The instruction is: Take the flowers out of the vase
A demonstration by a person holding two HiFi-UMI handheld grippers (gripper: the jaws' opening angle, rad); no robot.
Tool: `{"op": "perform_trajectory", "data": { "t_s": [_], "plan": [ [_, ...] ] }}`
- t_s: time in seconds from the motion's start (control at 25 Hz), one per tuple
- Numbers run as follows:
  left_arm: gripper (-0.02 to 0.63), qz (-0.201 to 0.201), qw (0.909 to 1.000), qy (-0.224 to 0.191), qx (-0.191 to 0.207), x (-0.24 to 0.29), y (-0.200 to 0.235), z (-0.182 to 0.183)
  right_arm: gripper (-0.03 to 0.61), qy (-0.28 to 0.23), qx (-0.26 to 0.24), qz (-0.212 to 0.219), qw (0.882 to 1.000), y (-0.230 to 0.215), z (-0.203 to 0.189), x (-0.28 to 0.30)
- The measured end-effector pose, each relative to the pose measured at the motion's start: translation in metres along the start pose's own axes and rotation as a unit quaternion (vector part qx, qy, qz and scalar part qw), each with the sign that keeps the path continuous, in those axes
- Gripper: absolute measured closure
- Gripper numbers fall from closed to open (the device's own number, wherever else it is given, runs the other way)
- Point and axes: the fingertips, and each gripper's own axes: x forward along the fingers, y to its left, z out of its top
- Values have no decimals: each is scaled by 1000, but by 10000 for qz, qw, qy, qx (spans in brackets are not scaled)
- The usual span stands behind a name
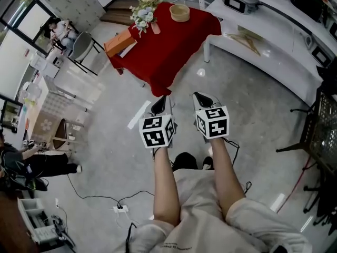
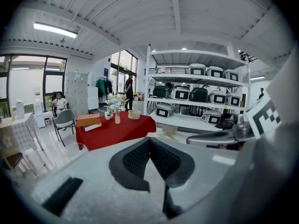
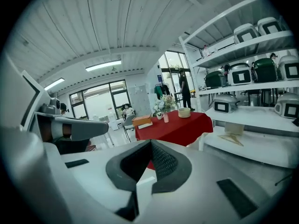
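A bunch of white and pale flowers (image 1: 143,12) stands in a slim pink vase (image 1: 156,28) on a table with a red cloth (image 1: 168,51), far ahead of me. Both grippers are held out over the grey floor, well short of the table. My left gripper (image 1: 161,104) and right gripper (image 1: 202,100) have their jaws closed together with nothing between them. In the left gripper view the flowers (image 2: 113,104) and vase (image 2: 117,118) are small beyond the shut gripper (image 2: 149,139). In the right gripper view the flowers (image 3: 164,103) rise far past the shut gripper (image 3: 151,143).
A wicker bowl (image 1: 179,12) and an orange box (image 1: 118,42) share the table. White shelving with appliances (image 1: 263,41) runs along the right, with a black wire rack (image 1: 324,125) nearer. A seated person (image 1: 60,30) is at the far left. Cables (image 1: 105,196) lie on the floor.
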Motion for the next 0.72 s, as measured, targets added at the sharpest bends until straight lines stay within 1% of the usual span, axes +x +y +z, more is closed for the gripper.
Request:
{"op": "perform_trajectory", "data": {
  "t_s": [0.16,0.32,0.52,0.6,0.72],
  "plan": [
    [604,-34,10000,-50,27,12,-13,10,572,-33,154,-23,9999,-24,5,-6],
    [604,-207,9997,-41,140,37,-29,16,572,-134,192,-90,9997,-46,14,-1],
    [604,-447,9989,-26,144,74,-38,21,572,-333,148,-485,9982,-77,25,9],
    [604,-547,9983,-85,158,93,-39,33,572,-372,144,-623,9973,-94,37,18],
    [604,-685,9972,-252,158,120,-41,61,572,-457,231,-701,9962,-117,58,33]
  ]
}}
